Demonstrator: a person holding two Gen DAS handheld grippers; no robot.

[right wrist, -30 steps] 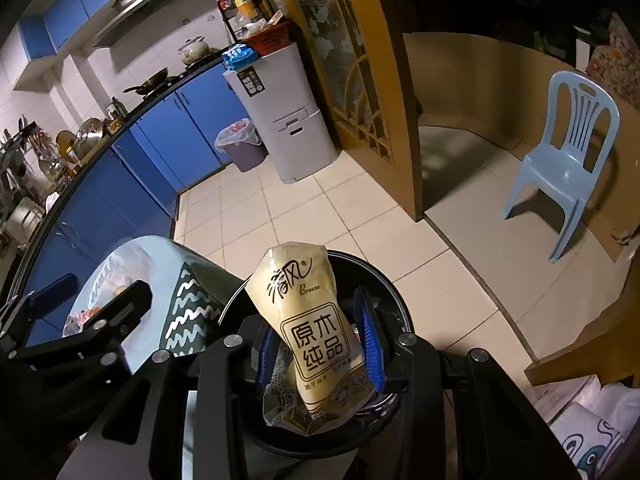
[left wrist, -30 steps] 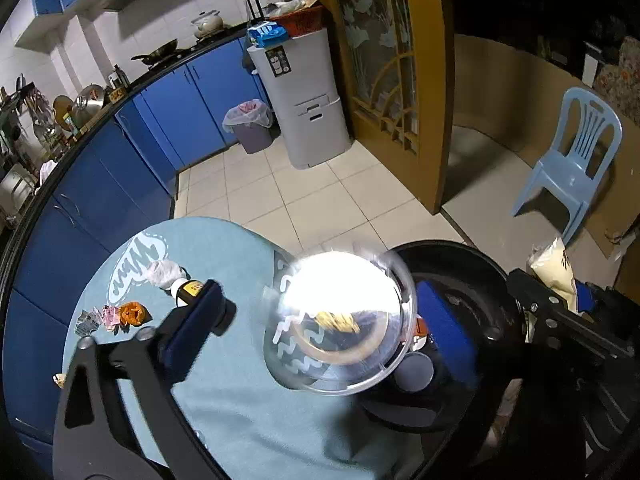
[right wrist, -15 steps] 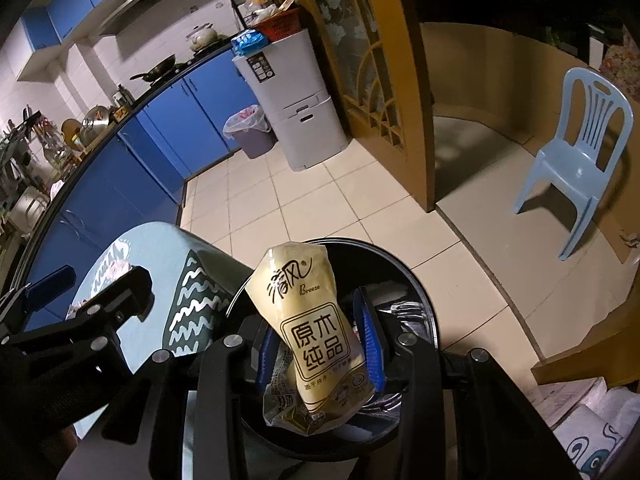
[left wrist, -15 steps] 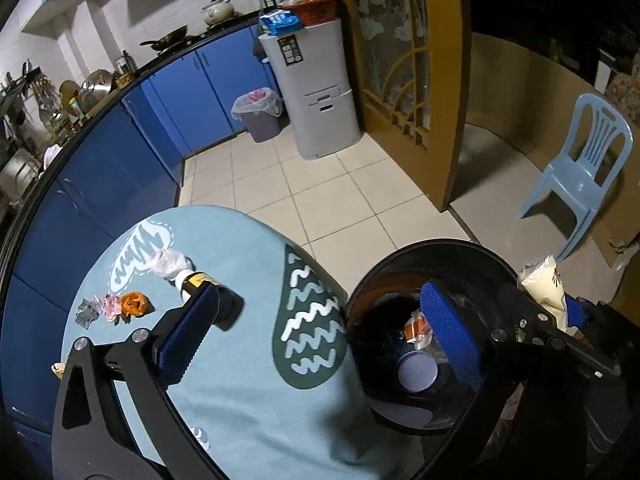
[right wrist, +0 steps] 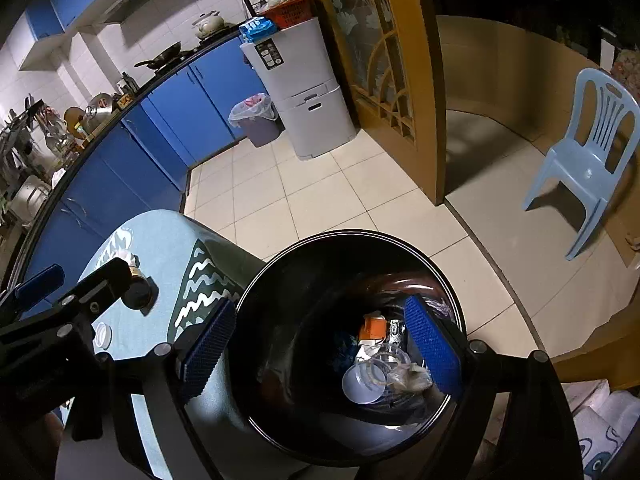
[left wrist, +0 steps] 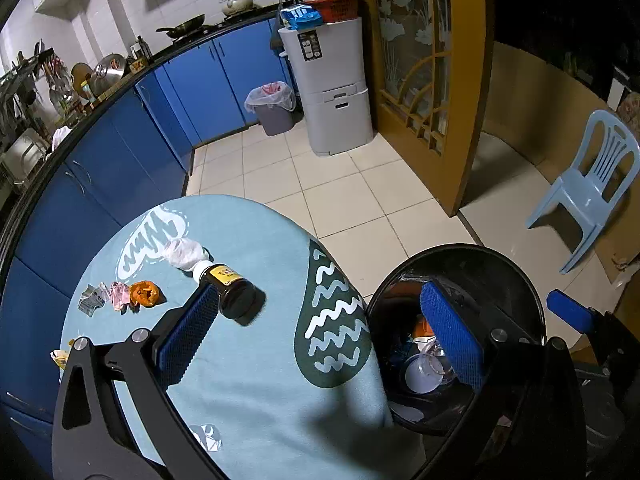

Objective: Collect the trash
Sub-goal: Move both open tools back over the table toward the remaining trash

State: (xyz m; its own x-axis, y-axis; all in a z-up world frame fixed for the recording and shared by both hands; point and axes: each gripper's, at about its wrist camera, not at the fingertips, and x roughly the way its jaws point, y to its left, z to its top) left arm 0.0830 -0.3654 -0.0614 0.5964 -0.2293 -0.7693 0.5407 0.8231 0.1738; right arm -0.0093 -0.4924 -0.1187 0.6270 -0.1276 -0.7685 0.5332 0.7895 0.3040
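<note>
Hand-held grippers agape over bin

Both claws are spread wide with nothing in them. The left claw, black frame with blue textured pads, has one finger out to the left and the other far to the right. The right claw, same black-and-blue build, is splayed just as wide, angled downward. The left one's black frame sits just to the left of it.
</note>
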